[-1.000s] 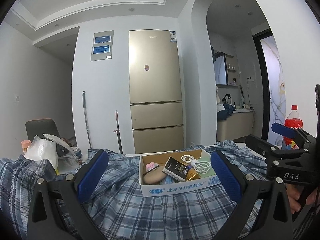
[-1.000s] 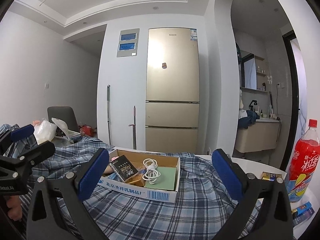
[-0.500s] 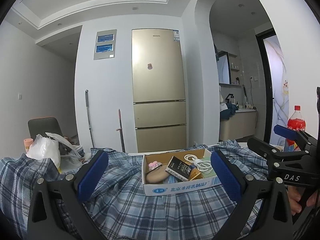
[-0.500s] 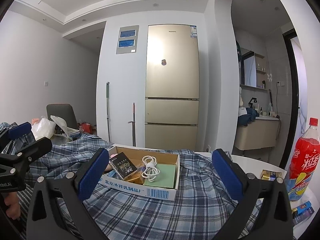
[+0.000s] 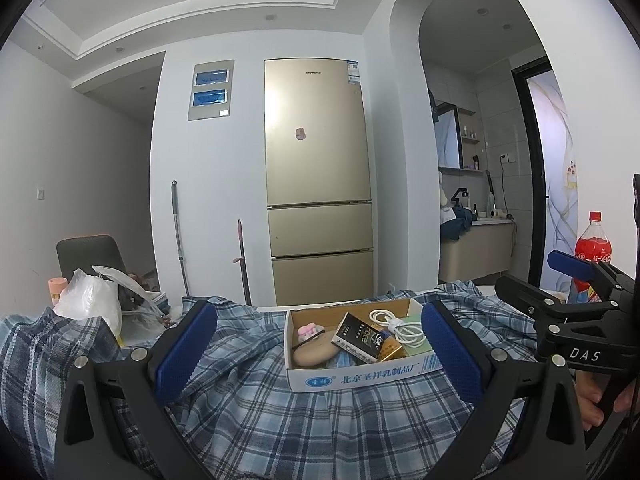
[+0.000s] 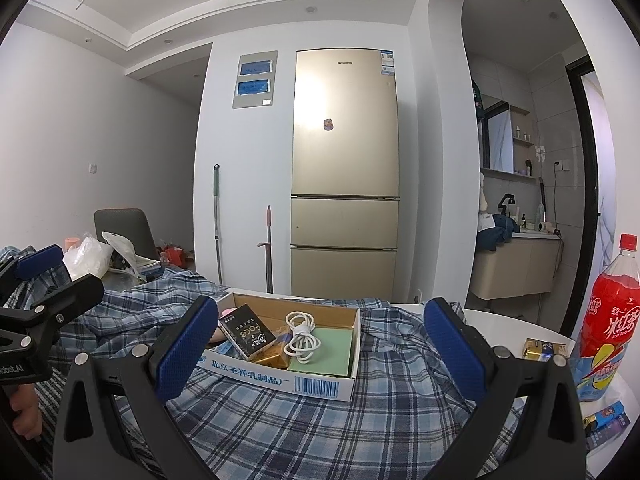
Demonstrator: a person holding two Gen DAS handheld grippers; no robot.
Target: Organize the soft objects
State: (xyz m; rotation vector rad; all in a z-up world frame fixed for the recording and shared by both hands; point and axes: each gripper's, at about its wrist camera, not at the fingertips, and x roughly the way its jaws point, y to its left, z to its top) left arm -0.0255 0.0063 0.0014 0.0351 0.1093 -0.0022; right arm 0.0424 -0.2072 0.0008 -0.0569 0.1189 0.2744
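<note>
A blue plaid shirt (image 5: 280, 420) lies spread over the table, also in the right wrist view (image 6: 320, 428). A white cardboard box (image 5: 360, 378) sits on it, holding a tan soft pad (image 5: 314, 354), a pink item, a black packet (image 6: 246, 330) and a coiled white cable (image 6: 302, 334). My left gripper (image 5: 316, 350) is open and empty, just above the shirt, in front of the box. My right gripper (image 6: 320, 350) is open and empty, also in front of the box (image 6: 280, 376). Each gripper shows at the edge of the other's view.
A red drink bottle (image 6: 610, 320) and small packets (image 6: 544, 350) stand at the right on the table. A white plastic bag (image 5: 90, 300) and a chair (image 5: 90, 254) are at the left. A gold fridge (image 5: 318, 180) stands behind.
Both grippers have risen and tilted slightly, so the box and shirt sit lower in view. Both stay open and empty.
</note>
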